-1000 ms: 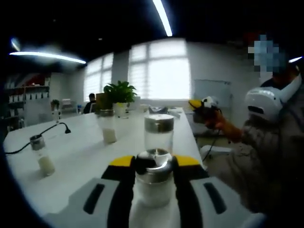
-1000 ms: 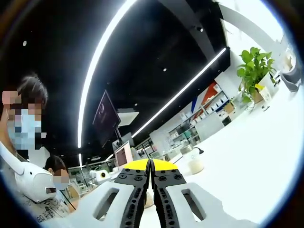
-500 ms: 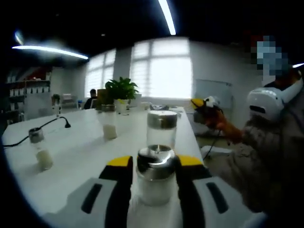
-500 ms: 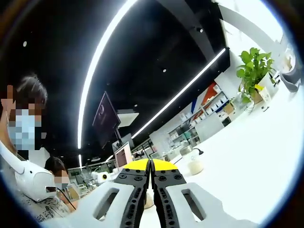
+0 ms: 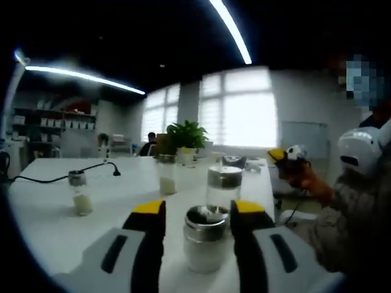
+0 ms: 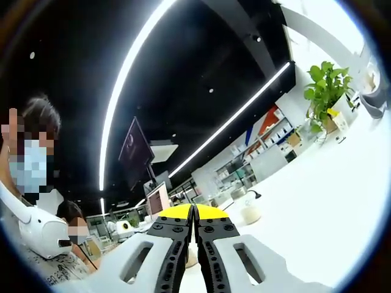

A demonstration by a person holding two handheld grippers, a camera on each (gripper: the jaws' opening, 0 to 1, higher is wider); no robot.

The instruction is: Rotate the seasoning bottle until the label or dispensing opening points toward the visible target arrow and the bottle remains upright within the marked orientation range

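The white counter (image 5: pixel 55 229) holds little bottles. The left claw (image 5: pixel 199 213) sits apart around the seasoning bottle (image 5: pixel 206 237); a bump could tip it. The right claw (image 6: pixel 194 212) is pressed together.

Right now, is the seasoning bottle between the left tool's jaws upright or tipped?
Upright. The seasoning bottle stands with its metal cap on top, between the left tool's jaws; gaps show on both sides.

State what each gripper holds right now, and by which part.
Nothing is gripped: the left gripper stands open around the seasoning bottle, with gaps at its metal cap. The right gripper is shut, empty.
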